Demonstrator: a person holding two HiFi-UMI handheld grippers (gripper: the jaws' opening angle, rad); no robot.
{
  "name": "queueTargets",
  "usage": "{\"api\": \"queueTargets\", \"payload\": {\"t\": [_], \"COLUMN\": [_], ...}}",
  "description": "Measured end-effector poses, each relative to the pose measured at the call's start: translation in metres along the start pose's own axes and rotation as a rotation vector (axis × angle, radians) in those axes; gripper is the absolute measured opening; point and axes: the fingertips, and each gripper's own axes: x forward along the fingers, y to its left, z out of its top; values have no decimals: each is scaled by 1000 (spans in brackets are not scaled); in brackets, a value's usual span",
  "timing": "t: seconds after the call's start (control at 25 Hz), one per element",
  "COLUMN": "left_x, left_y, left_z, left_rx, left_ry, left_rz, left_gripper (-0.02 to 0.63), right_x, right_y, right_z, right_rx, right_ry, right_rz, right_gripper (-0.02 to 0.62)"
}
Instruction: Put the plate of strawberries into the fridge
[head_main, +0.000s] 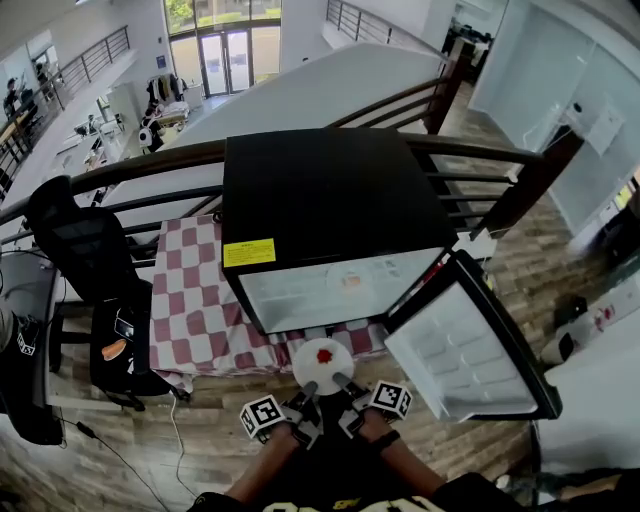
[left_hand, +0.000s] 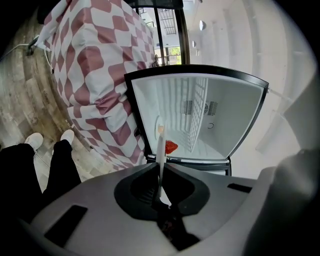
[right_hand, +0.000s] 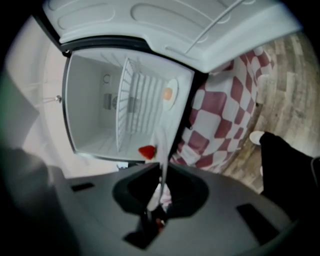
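Observation:
A white plate (head_main: 322, 362) carrying a red strawberry (head_main: 324, 354) hangs in the air just in front of the open black fridge (head_main: 320, 190). My left gripper (head_main: 306, 391) is shut on the plate's near rim from the left, and my right gripper (head_main: 344, 384) is shut on it from the right. In the left gripper view the plate (left_hand: 161, 150) stands edge-on between the jaws, with the strawberry (left_hand: 171, 146) beside it. The right gripper view also has the plate (right_hand: 163, 150) edge-on, with the strawberry (right_hand: 147, 151) before the white fridge interior (right_hand: 95, 120).
The fridge door (head_main: 470, 345) is swung open to the right. The fridge stands on a table with a red-and-white checked cloth (head_main: 190, 300). Inside are a wire shelf (right_hand: 135, 102) and a small white dish with something orange (right_hand: 170, 93). A black office chair (head_main: 80, 250) stands at left.

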Motion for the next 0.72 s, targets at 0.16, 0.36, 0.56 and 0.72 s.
{"api": "queueTargets", "payload": {"t": [0.16, 0.36, 0.56, 0.72], "left_x": [16, 34, 51, 64], "left_y": [-3, 0, 10, 13], "left_z": [22, 41, 58, 72], "left_rx": [0, 11, 0, -2], "left_ry": [-33, -75, -99, -114], "left_rz": [7, 29, 57, 44], "left_gripper": [31, 31, 31, 31], "right_x": [25, 47, 69, 85], "right_y": [4, 3, -5, -8], "right_z": [15, 32, 45, 56], "right_rx": [-6, -7, -47, -76], "right_ry": [43, 83, 122, 135], "right_rz": [2, -32, -65, -77], "right_gripper": [43, 43, 43, 43]}}
